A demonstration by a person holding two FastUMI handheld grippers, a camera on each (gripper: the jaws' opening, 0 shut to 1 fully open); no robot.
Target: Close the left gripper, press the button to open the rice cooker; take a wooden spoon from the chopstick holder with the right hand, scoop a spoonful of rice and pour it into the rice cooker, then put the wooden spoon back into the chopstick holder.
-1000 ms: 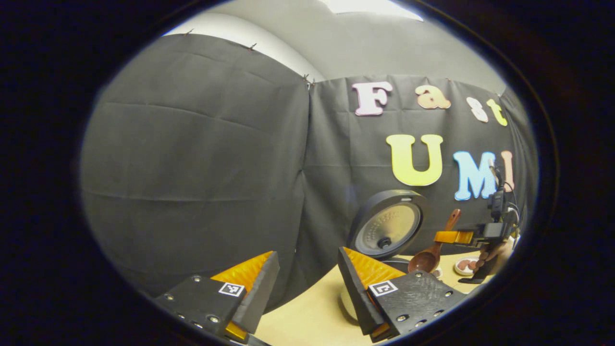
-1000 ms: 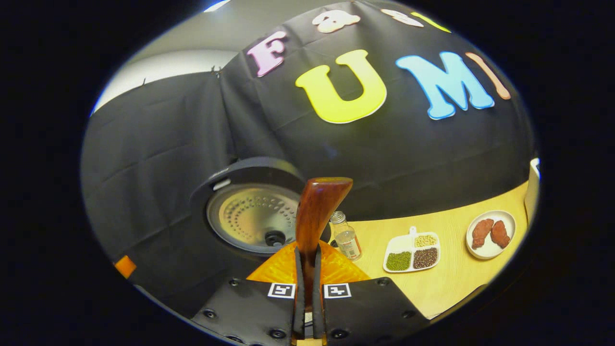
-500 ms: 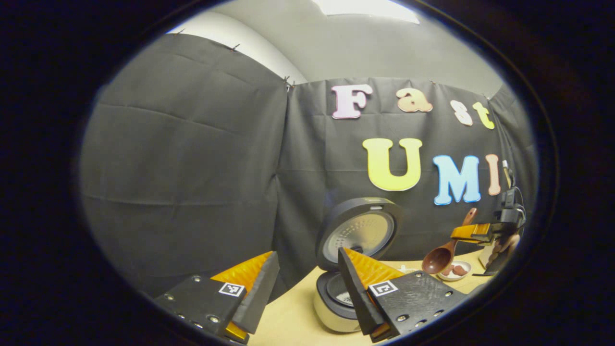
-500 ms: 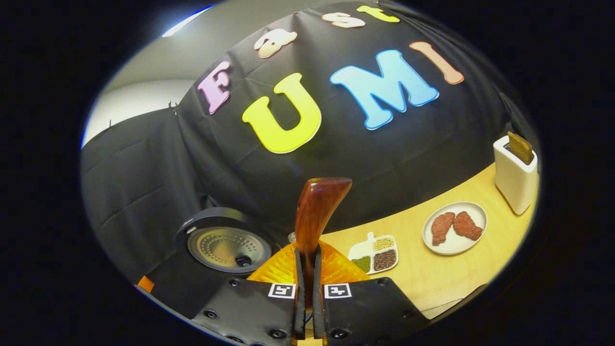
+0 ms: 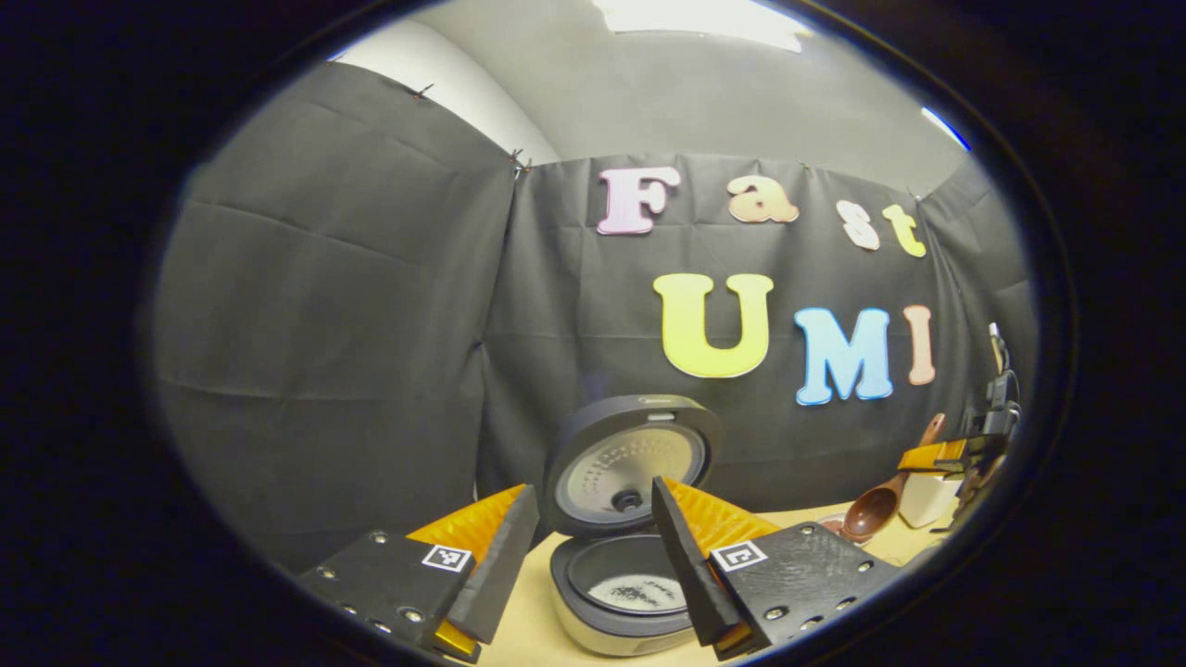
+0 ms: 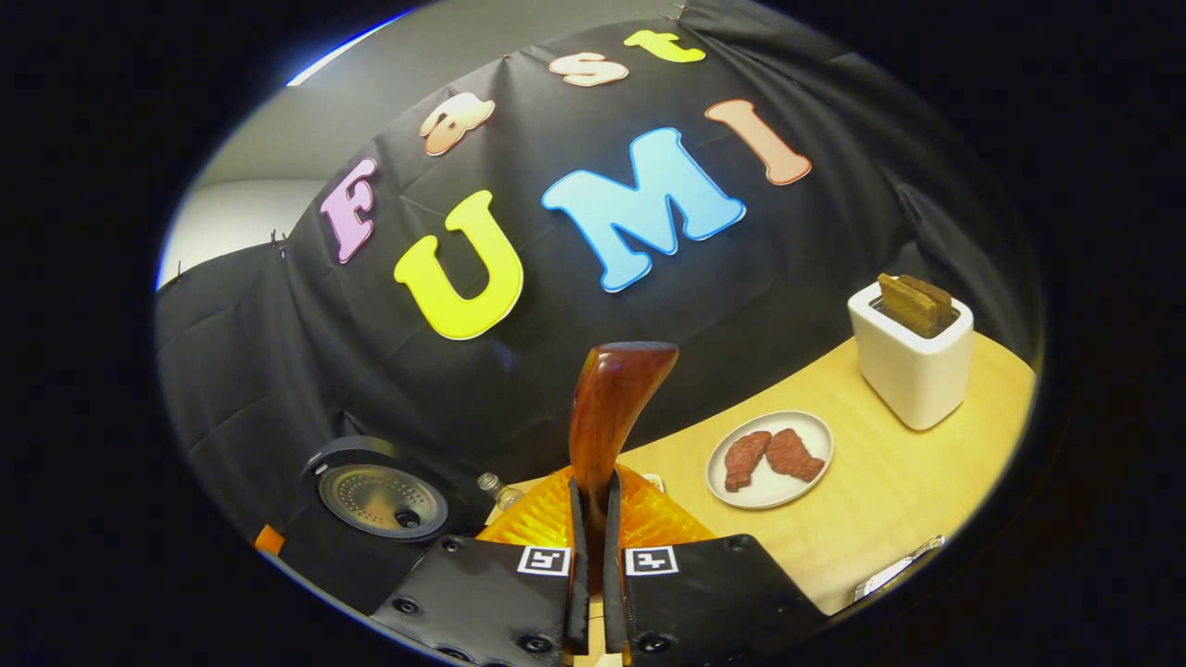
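Left view seat: rides on my left tongs [image 5: 593, 542], looking out along their two spread fingers.
Left view facing: level, toward the cloth wall, low over the bench [image 5: 533, 616].
Left view nearness: the open cooker [image 5: 623, 574] sits just beyond the fingertips; my right tongs [image 5: 936, 456] with the spoon [image 5: 876, 505] are far off at the right edge.
Right view seat: rides on my right tongs [image 6: 593, 505], whose fingers clamp the spoon handle [image 6: 607, 408].
Right view facing: tilted, rolled leftward, toward the wall and down on the bench [image 6: 880, 500].
Right view nearness: plate [image 6: 769, 446] and toaster [image 6: 911, 352] at middle range; cooker lid [image 6: 378, 489] low left.
Shared: cooler lid, wall, bench, spoon, toaster.
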